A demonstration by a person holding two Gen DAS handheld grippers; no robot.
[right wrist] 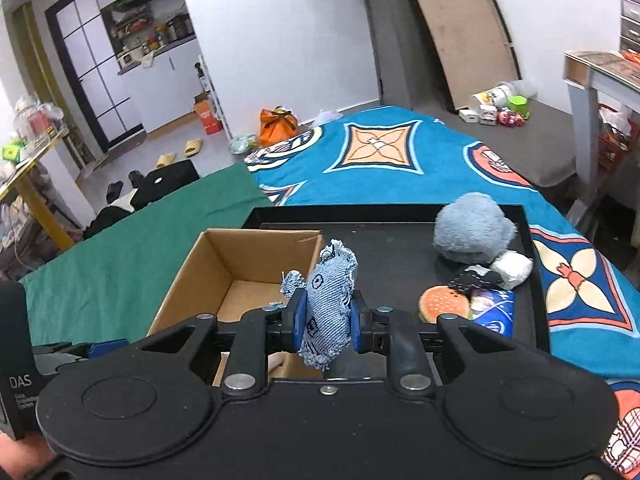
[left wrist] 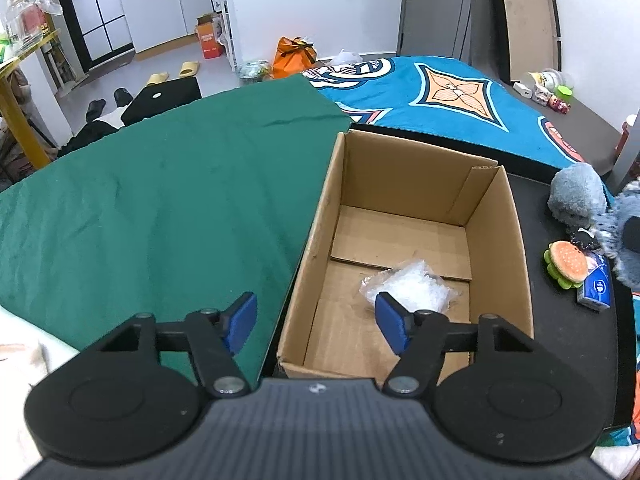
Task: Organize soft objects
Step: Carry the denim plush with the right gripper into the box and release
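Denim toy point(right wrist: 330, 304) sits pinched between the right gripper point(right wrist: 325, 326)'s blue pads, raised above the black tray point(right wrist: 384, 240) just beside the cardboard box point(right wrist: 240, 264)'s right wall. Left gripper point(left wrist: 316, 320) hangs spread wide over the box's near-left corner, gripping nothing, a clear plastic packet point(left wrist: 408, 290) on the box floor just past its right finger.

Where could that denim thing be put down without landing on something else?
Inside the brown cardboard box, the far floor beyond the clear plastic packet is bare. The black tray is open between the box and the fluffy grey-blue plush. It is crowded around the burger-shaped toy.
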